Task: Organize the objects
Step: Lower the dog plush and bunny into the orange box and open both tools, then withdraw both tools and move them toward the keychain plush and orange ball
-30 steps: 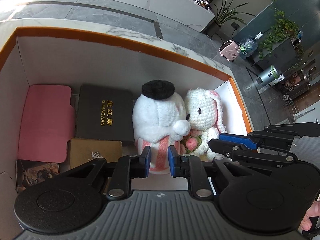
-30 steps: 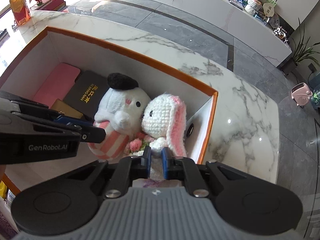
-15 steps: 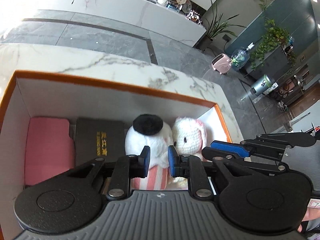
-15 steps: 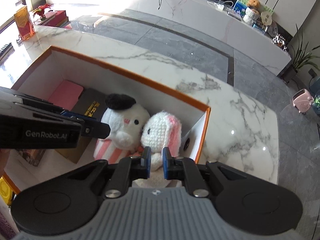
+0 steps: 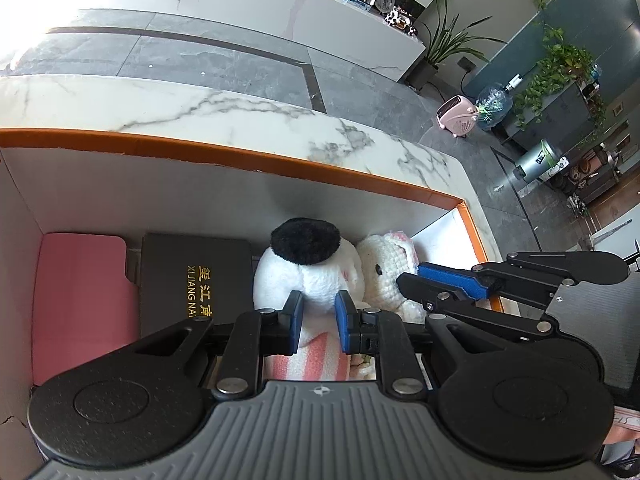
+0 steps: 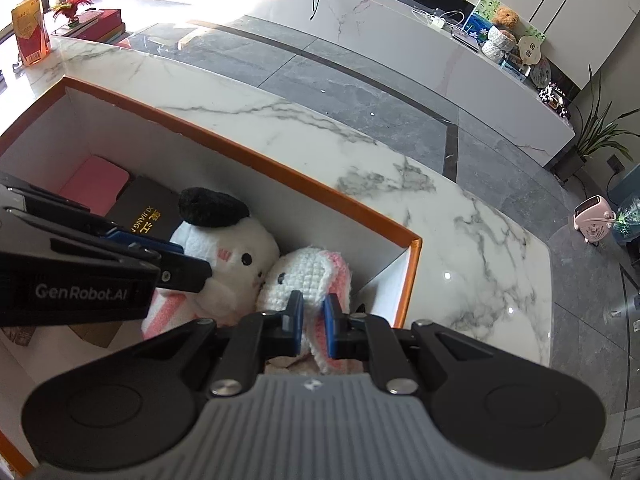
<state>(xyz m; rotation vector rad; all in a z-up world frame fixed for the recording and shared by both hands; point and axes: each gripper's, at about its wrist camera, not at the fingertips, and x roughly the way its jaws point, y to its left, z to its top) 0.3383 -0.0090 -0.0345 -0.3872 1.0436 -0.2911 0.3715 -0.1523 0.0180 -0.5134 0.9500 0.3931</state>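
Note:
An orange-rimmed white box (image 5: pixel 248 158) (image 6: pixel 256 160) holds a white plush with a black hat (image 5: pixel 308 264) (image 6: pixel 236 244) and a crocheted white bunny with pink ears (image 5: pixel 386 268) (image 6: pixel 316 276). My left gripper (image 5: pixel 319 322) hovers above the hatted plush, its jaws a narrow gap apart and holding nothing. My right gripper (image 6: pixel 312 326) hovers above the bunny, its jaws also a narrow gap apart and empty. Each gripper shows in the other's view, the right one (image 5: pixel 412 280) and the left one (image 6: pixel 200 272).
In the box lie a pink case (image 5: pixel 80 304) (image 6: pixel 94 188) and a black box with gold lettering (image 5: pixel 196 276) (image 6: pixel 144 210). The box stands on a marble counter (image 6: pixel 460 248). A red packet (image 6: pixel 30 28) and books (image 6: pixel 96 20) sit at the far left.
Both grippers have pulled up and back from the box; the toys look smaller and lower in view. The plush and the bunny stay in place side by side.

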